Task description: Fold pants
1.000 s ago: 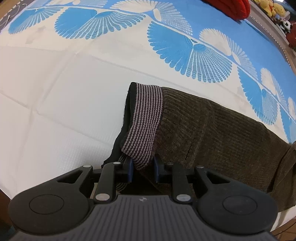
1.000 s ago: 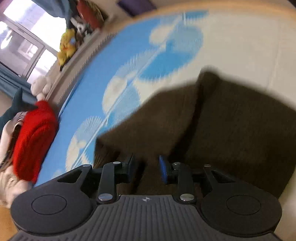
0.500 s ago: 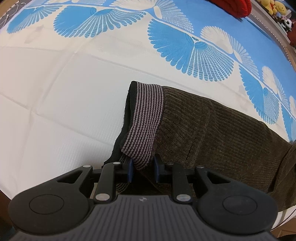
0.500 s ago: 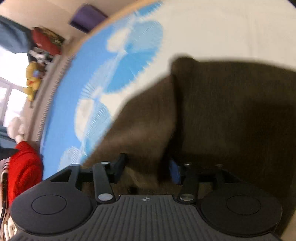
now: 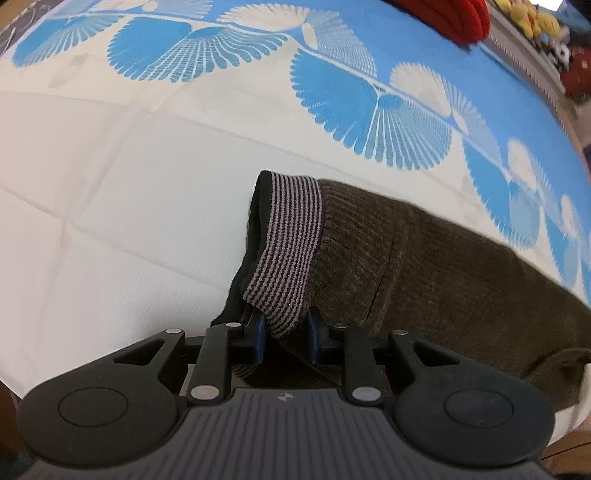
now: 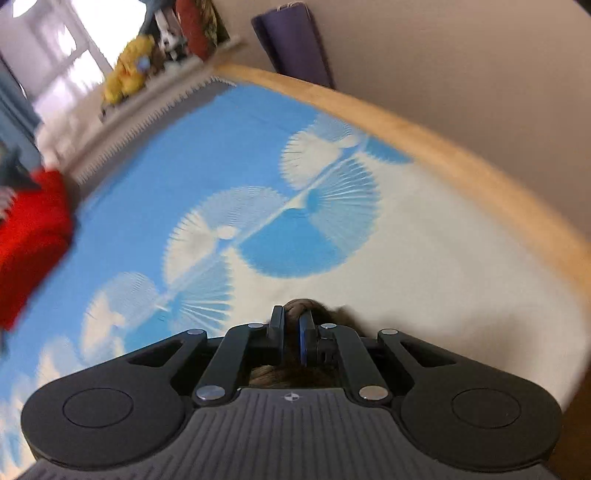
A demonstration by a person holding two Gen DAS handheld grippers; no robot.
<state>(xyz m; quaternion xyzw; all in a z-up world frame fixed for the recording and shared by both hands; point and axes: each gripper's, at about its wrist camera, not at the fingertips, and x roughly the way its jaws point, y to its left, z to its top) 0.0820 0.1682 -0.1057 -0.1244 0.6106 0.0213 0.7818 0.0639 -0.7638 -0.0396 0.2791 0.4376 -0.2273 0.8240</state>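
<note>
Dark brown corduroy pants [image 5: 443, 266] lie on a blue and white bedspread [image 5: 147, 184], stretching to the right in the left wrist view. Their striped grey waistband [image 5: 291, 243] points toward me. My left gripper [image 5: 284, 334] is shut on the near end of the waistband. My right gripper [image 6: 291, 328] is shut on a bunch of the brown pants fabric [image 6: 314, 308], lifted above the bed; most of the pants are hidden below it in the right wrist view.
A red garment [image 5: 443, 14] lies at the far side of the bed and shows in the right wrist view [image 6: 29, 236]. Plush toys [image 6: 125, 74] sit on a ledge. The wooden bed edge [image 6: 461, 155] runs beside a wall, with a purple roll [image 6: 295, 40].
My right gripper closed on the pants fabric and lifted and turned; the pants have dropped out of its view. My left gripper still holds the waistband in place.
</note>
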